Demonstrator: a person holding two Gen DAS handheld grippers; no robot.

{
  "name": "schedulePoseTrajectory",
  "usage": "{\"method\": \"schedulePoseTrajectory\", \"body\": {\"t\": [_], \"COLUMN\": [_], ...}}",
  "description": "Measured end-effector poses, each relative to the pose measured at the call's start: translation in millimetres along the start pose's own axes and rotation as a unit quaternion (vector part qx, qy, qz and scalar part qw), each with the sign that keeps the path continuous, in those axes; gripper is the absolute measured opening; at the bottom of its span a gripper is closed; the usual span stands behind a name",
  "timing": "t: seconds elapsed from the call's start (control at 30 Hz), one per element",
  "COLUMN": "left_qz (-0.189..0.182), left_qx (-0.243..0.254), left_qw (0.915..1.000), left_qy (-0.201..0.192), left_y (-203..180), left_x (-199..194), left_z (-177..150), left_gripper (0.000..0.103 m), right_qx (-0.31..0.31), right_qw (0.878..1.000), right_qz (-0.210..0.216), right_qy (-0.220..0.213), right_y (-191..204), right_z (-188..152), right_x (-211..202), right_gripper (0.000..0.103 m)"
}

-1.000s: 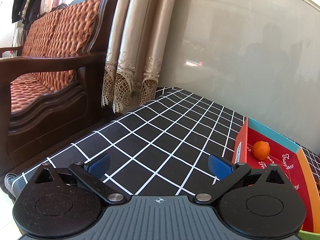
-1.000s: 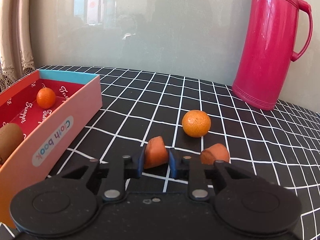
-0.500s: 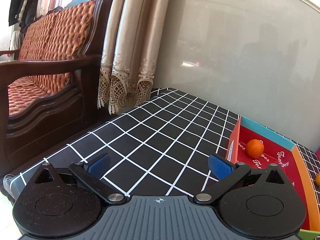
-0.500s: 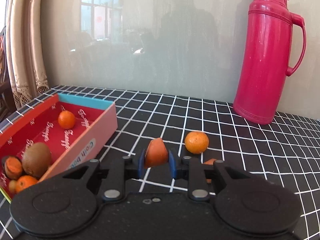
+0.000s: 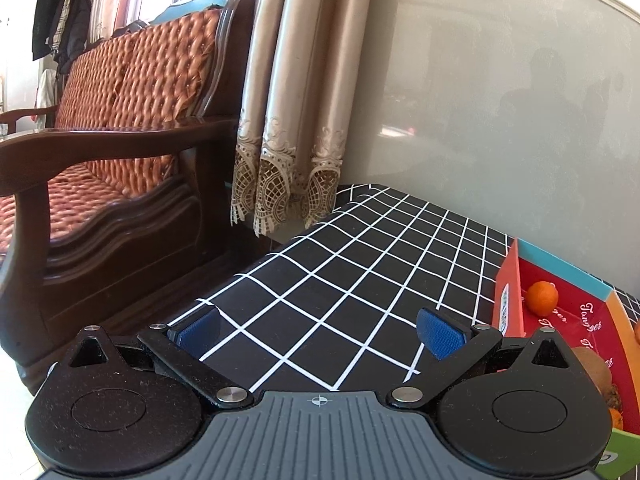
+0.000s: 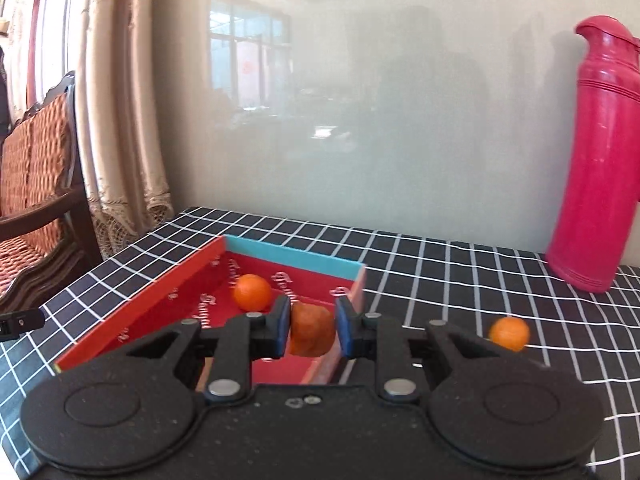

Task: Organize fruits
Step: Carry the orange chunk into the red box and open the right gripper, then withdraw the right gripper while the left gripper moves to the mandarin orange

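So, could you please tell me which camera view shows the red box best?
The right wrist view: the red box shows three walls, its floor and an orange inside. The left wrist view catches the red box only at the frame's right edge, partly hidden behind the left gripper.

A home living room.
Shown by a tufted wooden sofa [image 5: 120,128], lace-hemmed curtains [image 5: 296,120], hanging coats [image 5: 60,8], and a pink thermos [image 6: 596,160].
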State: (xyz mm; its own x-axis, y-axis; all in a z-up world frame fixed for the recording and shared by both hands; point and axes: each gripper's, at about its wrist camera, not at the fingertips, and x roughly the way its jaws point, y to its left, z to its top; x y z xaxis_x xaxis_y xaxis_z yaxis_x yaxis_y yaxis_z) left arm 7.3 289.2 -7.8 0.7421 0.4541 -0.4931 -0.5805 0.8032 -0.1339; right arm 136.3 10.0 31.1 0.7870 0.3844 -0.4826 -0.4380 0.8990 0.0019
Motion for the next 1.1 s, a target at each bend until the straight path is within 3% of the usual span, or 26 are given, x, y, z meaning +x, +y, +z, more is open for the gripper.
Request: {"method": "schedulePoseTrajectory", "body": {"t": [0.13, 0.37, 0.43, 0.57, 0.7, 0.87, 0.97, 1.1], "left_qz": [0.004, 0.003, 0.001, -0.007, -0.020, -0.042, -0.059, -0.084], "left_qx": [0.007, 0.001, 0.000, 0.000, 0.005, 0.011, 0.019, 0.040], "left_qw": [1.0000, 1.0000, 1.0000, 1.0000, 0.9997, 0.9989, 0.9978, 0.9952], "left_qy": [-0.004, -0.004, -0.004, -0.007, -0.009, -0.017, -0.024, -0.032], "left_y": [7, 14, 13, 6, -8, -32, -50, -78], "left_x": [-2, -2, -3, -5, -8, -17, -23, -32], "left_z": [2, 5, 4, 4, 3, 2, 0, -5], "left_gripper": [0.103, 0.103, 0.103, 0.103, 0.103, 0.103, 0.103, 0.103], "right_qx": [-0.015, -0.009, -0.009, -0.004, 0.006, 0.049, 0.071, 0.083], "right_qw": [1.000, 1.000, 1.000, 0.999, 0.997, 0.989, 0.973, 0.948], "right_qz": [0.010, -0.004, -0.013, -0.037, -0.066, -0.133, -0.206, -0.295], "right_qy": [0.007, -0.009, -0.012, -0.033, -0.042, -0.049, -0.076, -0.084], "right_y": [18, 19, 16, 2, -23, -68, -98, -132], "right_z": [-2, -4, -6, -8, -9, -16, -22, -29], "right_x": [9, 2, 1, -11, -22, -38, -57, -75], "right_gripper": [0.022, 0.032, 0.038, 0.073, 0.084, 0.087, 0.100, 0.101]}}
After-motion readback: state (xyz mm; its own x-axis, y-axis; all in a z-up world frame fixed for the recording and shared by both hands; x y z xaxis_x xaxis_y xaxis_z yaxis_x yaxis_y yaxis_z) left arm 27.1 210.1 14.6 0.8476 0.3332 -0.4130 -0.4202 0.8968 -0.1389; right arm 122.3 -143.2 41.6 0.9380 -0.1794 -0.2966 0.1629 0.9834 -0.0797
